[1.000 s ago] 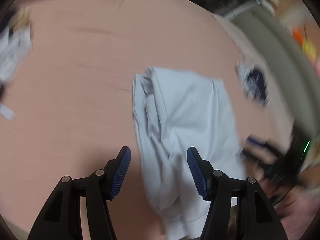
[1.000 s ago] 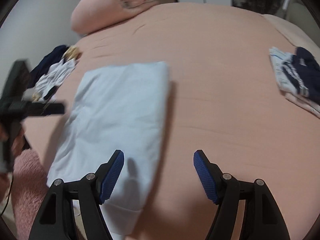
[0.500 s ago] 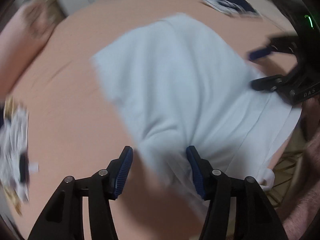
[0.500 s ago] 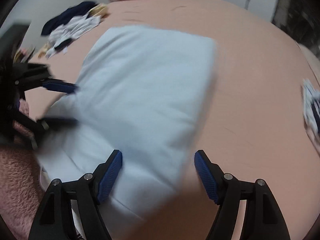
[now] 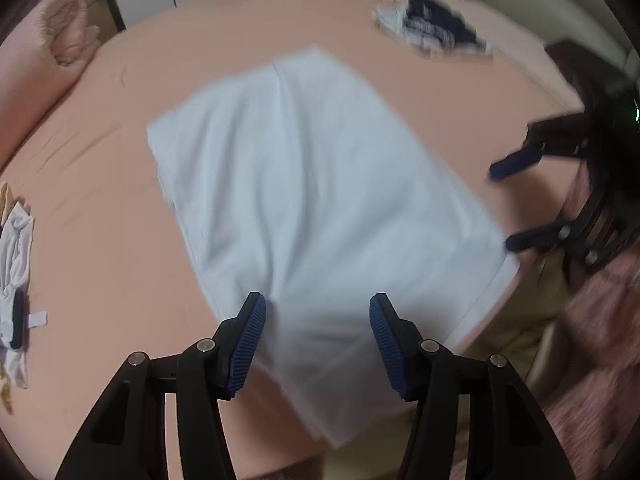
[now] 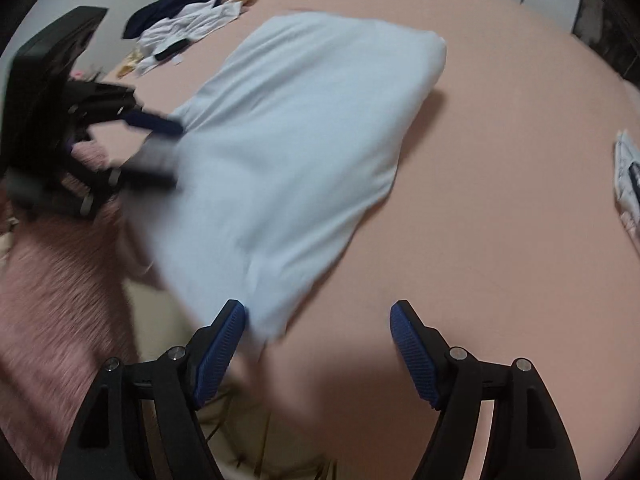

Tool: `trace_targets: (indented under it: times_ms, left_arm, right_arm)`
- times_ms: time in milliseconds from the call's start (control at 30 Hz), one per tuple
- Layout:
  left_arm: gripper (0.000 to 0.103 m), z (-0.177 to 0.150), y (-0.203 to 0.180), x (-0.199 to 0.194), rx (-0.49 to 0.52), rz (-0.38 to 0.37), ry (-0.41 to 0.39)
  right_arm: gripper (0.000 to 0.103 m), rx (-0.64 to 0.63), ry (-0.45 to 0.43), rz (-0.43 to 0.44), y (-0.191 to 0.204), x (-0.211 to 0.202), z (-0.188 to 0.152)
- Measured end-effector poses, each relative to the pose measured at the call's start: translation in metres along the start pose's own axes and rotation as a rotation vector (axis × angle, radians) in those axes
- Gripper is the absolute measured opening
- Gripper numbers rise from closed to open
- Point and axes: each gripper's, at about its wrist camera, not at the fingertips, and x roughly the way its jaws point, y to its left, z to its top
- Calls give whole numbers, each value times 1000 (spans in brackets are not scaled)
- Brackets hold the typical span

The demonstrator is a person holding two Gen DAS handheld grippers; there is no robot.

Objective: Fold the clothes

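Left wrist, folded garment [image 5: 320, 200] lengthwise diagonal

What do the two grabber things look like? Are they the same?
Yes, they match. The left gripper and right gripper each have black plastic arms with silver screws and ribbed blue pads. The right one's body shows a small green light. Fuzzy pink fabric shows beside them.

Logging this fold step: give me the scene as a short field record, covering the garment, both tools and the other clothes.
surface: pink bed sheet
garment: pale blue garment, folded to a rough rectangle, lying flat near the bed edge
left tool: open, over the garment's near end, cloth showing between the fingers, not pinched
right tool: open, at the garment's near corner, gripping nothing
other clothes: white and navy pile beyond the left tool; navy and white folded stack on the far side
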Motion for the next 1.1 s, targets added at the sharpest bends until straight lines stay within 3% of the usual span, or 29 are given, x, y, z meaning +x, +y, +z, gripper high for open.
trace_targets:
  times_ms: [67, 133, 167, 233, 300, 367, 500, 567, 667, 767, 800, 867, 967, 1033, 1100]
  left_arm:
    - [52, 7, -2, 3, -20, -10, -38]
    - [51, -9, 1, 15, -7, -6, 78]
    - [52, -14, 1, 20, 18, -7, 140]
    - [52, -24, 11, -2, 42, -47, 98]
    - [51, -19, 22, -18, 47, -34, 30]
    - [51, -4, 32, -27, 48, 16, -52]
    - [51, 42, 59, -5, 9, 114, -159]
    - [51, 80, 53, 28, -32, 74, -184]
    - [51, 84, 64, 46, -41, 1, -165]
    - [53, 66, 103, 45, -93, -23, -118]
    - [53, 63, 116, 45, -121, -31, -105]
    - [55, 57, 140, 43, -174, -48, -83]
    - [55, 57, 142, 24, -215, -59, -142]
    - [55, 67, 116, 25, -131, -47, -175]
    - [55, 66, 94, 35, -41, -37, -144]
  right_arm:
    - [75, 14, -59, -26, 1, -4, 9]
    - [75, 36, -104, -58, 3, -2, 19]
    - [75, 31, -53, -69, 4, 8, 18]
    - [75, -9, 60, -60, 4, 23, 9]
    - [75, -27, 6, -6, -2, 2, -1]
    - [75, -12, -81, -50, -17, -22, 6]
    - [75, 94, -283, -137, -50, -39, 65]
    - [75, 138, -333, -173, -54, -25, 111]
    - [75, 154, -327, -116, -54, -1, 145]
    - [75, 201, -192, -37, -71, 44, 152]
    - [74, 258, -151, 12, -81, 58, 145]
    - [69, 330, -176, 146, -107, 55, 132]
    - [71, 345, -232, 125, -109, 33, 129]
    - [71, 352, -296, 122, -102, 19, 133]
    - [72, 309, -323, 78, -88, 18, 141]
